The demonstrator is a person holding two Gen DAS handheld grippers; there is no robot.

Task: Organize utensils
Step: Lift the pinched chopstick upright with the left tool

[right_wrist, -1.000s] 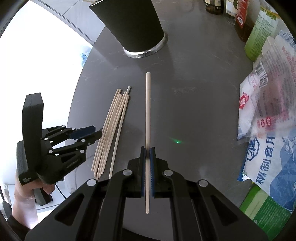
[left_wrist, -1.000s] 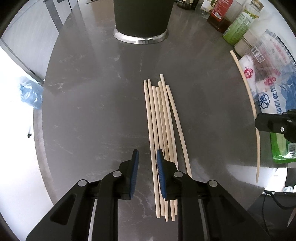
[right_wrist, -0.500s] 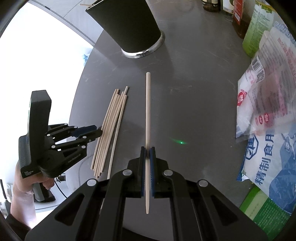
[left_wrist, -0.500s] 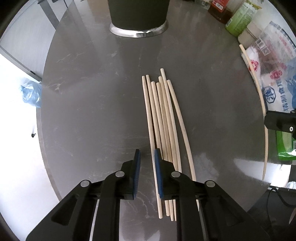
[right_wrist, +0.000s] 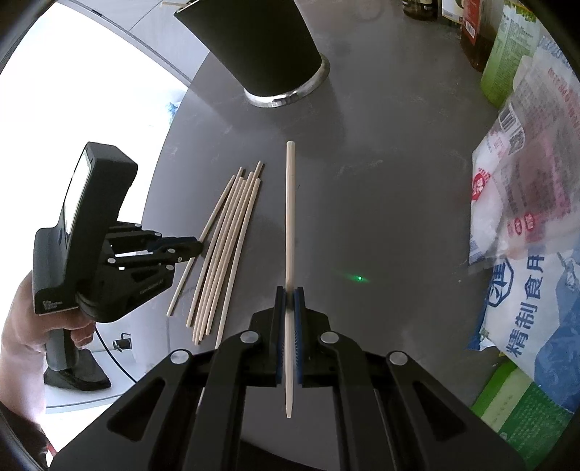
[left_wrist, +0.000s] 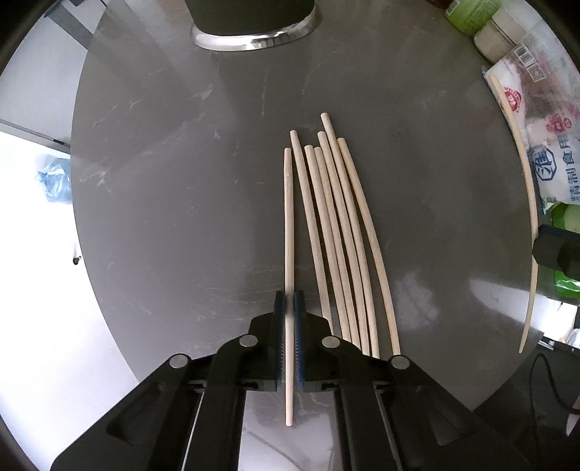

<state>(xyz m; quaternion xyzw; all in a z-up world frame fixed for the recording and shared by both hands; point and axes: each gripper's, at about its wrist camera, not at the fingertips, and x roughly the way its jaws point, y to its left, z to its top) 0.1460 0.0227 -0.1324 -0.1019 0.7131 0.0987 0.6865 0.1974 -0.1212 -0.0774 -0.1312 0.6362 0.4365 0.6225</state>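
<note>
Chopsticks — six wooden sticks — lie side by side on the grey round table, just right of the left gripper. Its jaws are clamped on a seventh stick, the held chopstick, which points toward the black holder at the table's far edge. In the right wrist view, the right gripper is likewise clenched on a single chopstick, raised above the tabletop and apart from the pile — also aimed toward the holder. Food packets crowd the table's right side.
</note>
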